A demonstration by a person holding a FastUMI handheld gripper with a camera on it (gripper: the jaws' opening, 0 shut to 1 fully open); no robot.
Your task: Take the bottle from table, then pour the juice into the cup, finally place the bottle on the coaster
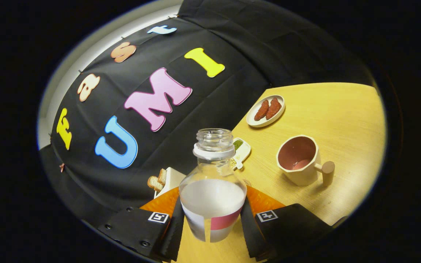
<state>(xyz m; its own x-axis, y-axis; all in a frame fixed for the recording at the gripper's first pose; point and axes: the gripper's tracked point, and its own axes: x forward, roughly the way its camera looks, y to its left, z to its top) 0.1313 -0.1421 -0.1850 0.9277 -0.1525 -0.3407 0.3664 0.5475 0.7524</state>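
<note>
The gripper [212,219] has two flat black plates at its base, one on either side, each broad and angular with a matte surface. Each plate carries a small square black-and-white marker [158,217] at its inner corner, the second marker [267,215] mirroring the first. The left plate shows several round screws [145,243] sunk into its face. From each plate a wedge-shaped finger [163,204] runs forward, lined on its inner side by a long, finely ribbed pad [176,228]. Both pads press against the bottle [212,193] between them.
</note>
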